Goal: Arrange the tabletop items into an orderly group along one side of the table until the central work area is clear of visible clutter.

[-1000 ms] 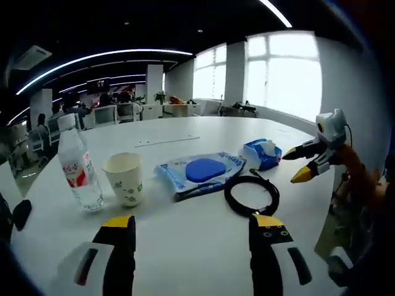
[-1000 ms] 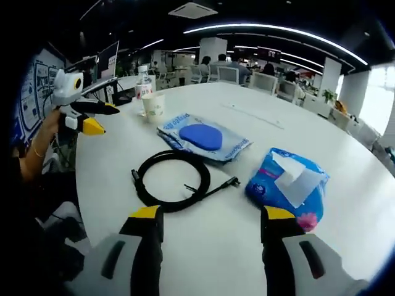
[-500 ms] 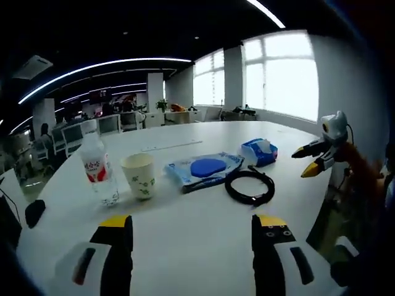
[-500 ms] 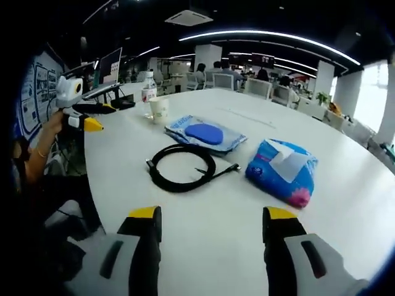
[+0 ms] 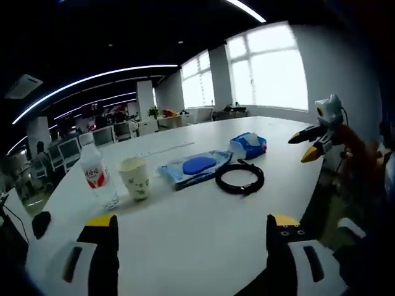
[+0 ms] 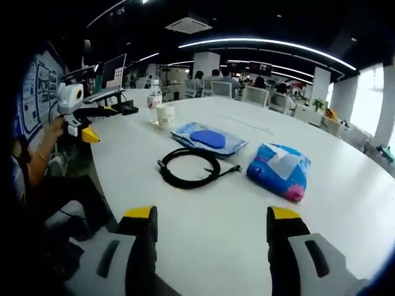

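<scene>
Nothing sorted yet, as far as I can judge: all five items sit in a loose line across the middle of the white bench [image 5: 203, 234], none at an edge. My left gripper [image 5: 191, 229] hangs over the near edge, jaws spread wide, holding nothing. My right gripper [image 6: 212, 220] is the same: jaws spread, empty, well short of the items.

Order in the left gripper view: water bottle [image 5: 97, 179], paper cup [image 5: 135, 177] just beside it, blue pouch [image 5: 193, 167], cable coil [image 5: 239, 177], tissue pack [image 5: 248, 145].

- Water bottle: clear plastic, upright, red-and-white label, rigid cylinder.
- Paper cup: pale, small printed pattern, upright, light, probably tips easily.
- Blue pouch: flat, glossy soft plastic film with a dark blue oval on it.
- Cable coil: black, rubbery, loose ring with a plug end sticking out; looks floppy.
- Tissue pack: soft, crinkly blue wrapper, white tissue poking out of the top.

Bench top is smooth, matte white, rounded edge. Whole job still left: every piece must go to one side.
</scene>
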### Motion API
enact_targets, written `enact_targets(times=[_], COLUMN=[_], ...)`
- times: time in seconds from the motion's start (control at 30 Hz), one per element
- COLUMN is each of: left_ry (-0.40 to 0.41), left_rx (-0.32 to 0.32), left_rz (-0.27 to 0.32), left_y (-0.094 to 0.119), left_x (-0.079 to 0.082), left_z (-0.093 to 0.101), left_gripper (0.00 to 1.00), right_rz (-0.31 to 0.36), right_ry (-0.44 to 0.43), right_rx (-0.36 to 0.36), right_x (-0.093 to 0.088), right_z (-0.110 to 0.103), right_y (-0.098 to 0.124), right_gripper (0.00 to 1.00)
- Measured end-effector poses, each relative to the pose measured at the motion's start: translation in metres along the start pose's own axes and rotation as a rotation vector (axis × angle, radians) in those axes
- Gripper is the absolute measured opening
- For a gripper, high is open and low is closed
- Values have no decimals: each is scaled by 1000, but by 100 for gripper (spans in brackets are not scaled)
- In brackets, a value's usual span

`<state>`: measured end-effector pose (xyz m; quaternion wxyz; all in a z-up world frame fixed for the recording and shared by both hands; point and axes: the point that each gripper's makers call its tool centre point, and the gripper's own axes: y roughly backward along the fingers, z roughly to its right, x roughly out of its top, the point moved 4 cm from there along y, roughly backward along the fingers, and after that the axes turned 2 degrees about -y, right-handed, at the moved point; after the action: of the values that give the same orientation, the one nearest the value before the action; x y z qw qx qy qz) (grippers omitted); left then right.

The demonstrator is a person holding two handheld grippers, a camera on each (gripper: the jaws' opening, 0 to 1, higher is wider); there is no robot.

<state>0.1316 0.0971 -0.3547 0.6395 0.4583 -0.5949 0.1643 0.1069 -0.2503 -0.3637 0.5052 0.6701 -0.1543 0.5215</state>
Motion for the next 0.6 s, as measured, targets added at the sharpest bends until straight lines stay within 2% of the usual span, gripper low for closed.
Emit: enact_targets(times=[0.2,0.37,0.6], left_ry=[17,39,36], left_rx=[40,68,76], left_rz=[5,56,69], left_y=[9,22,29], left_x=[-2,2,2], left_z=[-9,-16,-15], left_gripper=[100,100,100], right_rz=[11,71,79], right_ry=[22,-9,-14], right_rx=[-37,-30,-25], right_x=[0,8,12], right_z=[5,4,-1], right_y=[5,15,27], right_gripper=[73,76,77])
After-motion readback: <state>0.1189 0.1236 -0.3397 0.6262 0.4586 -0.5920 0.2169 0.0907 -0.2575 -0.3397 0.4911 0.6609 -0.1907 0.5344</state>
